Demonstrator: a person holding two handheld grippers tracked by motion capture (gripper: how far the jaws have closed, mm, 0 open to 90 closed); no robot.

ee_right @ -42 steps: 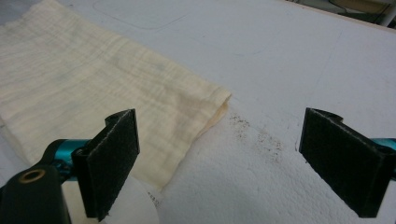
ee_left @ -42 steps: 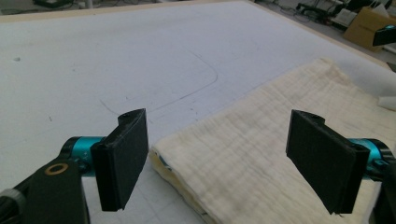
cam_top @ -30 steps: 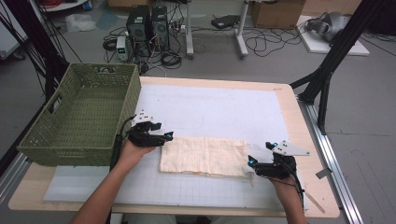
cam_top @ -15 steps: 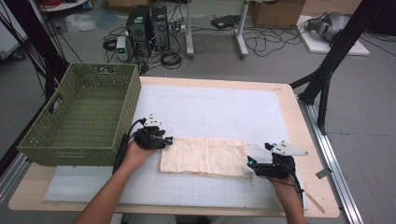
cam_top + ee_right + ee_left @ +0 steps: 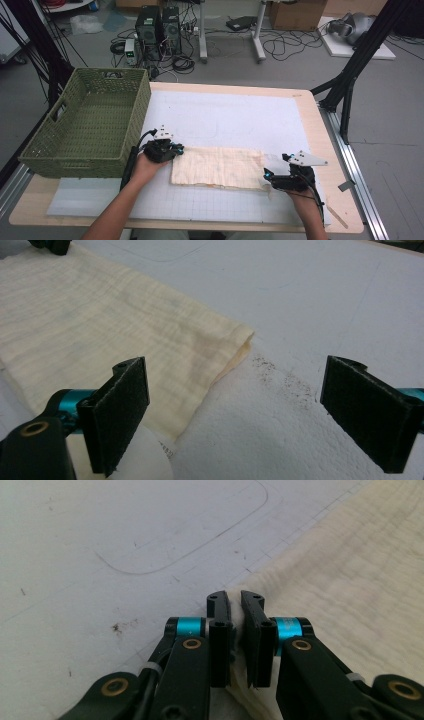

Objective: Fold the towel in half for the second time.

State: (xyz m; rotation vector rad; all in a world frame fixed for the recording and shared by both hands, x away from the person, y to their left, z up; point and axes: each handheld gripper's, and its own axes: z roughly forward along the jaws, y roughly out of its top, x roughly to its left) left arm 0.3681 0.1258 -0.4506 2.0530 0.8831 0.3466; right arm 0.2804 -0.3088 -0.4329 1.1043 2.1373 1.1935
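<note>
Left gripper (image 5: 176, 150) now at cloth (image 5: 220, 167) corner

left claw (image 5: 176, 150) | moved onto cloth (image 5: 220, 167) corner | jaws apparently pinching its edge

1. Wooden table (image 5: 327, 145), light top, rounded corners, metal rail along right edge.
2. White gridded mat (image 5: 240, 117) over most of top; wood showing at far, right & near margins. Faint curved pen marks + dark specks on mat in gripper views.
3. Green woven basket (image 5: 85, 165) on left end, partly on mat, side overhanging table's left edge.
4. Cream folded cloth (image 5: 220, 167) flat on mat, near-centre, long side running left–right, just right of basket.
5. Thin wooden stick (image 5: 336, 217) on bare wood at near right corner.
</note>
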